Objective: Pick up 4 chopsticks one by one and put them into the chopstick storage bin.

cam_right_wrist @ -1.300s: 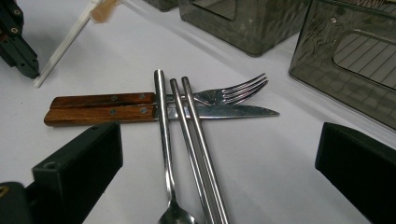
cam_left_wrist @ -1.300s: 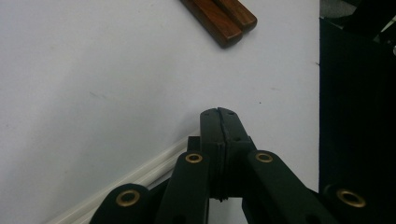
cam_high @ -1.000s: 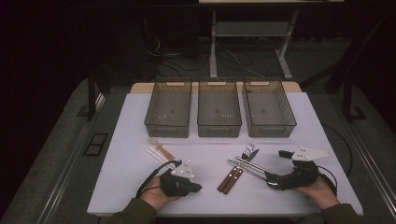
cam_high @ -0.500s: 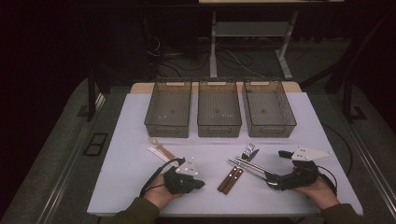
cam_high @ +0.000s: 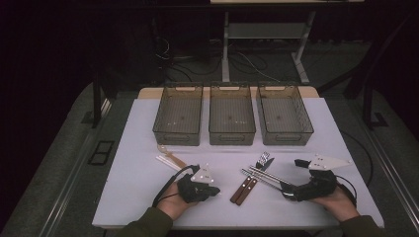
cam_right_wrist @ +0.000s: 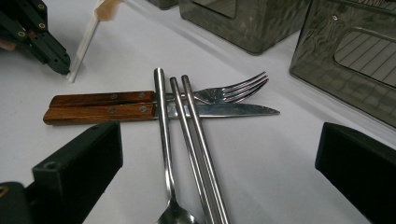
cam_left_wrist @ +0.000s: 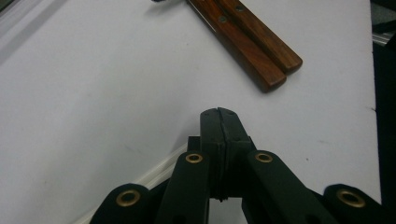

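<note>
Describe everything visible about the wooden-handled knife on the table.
The wooden-handled knife has a reddish-brown wooden handle with small metal rivets and a shiny, pointed steel blade. It lies flat on the white table, side by side with a matching wooden-handled fork. A steel spoon and two steel chopsticks lie across its blade. The open right gripper faces it without touching it.

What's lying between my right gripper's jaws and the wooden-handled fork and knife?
In the right gripper view, a metal spoon and two metal chopsticks run from the open right gripper, crossing over the fork and knife.
</note>
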A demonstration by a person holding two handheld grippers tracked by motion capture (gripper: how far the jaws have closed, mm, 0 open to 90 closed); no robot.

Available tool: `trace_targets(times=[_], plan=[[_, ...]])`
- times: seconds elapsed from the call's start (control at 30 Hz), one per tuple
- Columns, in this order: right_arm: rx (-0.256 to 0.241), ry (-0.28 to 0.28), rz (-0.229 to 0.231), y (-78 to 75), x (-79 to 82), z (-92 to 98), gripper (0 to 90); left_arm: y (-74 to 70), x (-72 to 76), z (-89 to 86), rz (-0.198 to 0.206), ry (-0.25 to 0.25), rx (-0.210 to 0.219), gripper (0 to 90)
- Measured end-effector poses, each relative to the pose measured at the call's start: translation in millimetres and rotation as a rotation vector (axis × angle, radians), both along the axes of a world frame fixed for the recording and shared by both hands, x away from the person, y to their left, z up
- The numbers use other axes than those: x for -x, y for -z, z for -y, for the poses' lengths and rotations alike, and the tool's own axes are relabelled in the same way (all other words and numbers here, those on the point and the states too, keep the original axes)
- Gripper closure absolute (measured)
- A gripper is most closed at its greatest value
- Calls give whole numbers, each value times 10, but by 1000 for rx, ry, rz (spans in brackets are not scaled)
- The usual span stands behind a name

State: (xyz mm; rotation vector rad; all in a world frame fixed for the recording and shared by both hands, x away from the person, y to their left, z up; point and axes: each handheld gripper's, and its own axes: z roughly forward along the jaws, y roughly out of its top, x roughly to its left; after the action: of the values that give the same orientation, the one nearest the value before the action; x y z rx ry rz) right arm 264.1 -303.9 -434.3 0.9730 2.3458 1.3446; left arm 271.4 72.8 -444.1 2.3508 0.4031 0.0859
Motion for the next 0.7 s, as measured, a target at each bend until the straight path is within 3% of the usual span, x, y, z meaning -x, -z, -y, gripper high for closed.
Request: trace_targets(times=[0.7], plan=[[-1,0,-3,-3,5,1,6,17,-107,178,31,-36,-7,888]])
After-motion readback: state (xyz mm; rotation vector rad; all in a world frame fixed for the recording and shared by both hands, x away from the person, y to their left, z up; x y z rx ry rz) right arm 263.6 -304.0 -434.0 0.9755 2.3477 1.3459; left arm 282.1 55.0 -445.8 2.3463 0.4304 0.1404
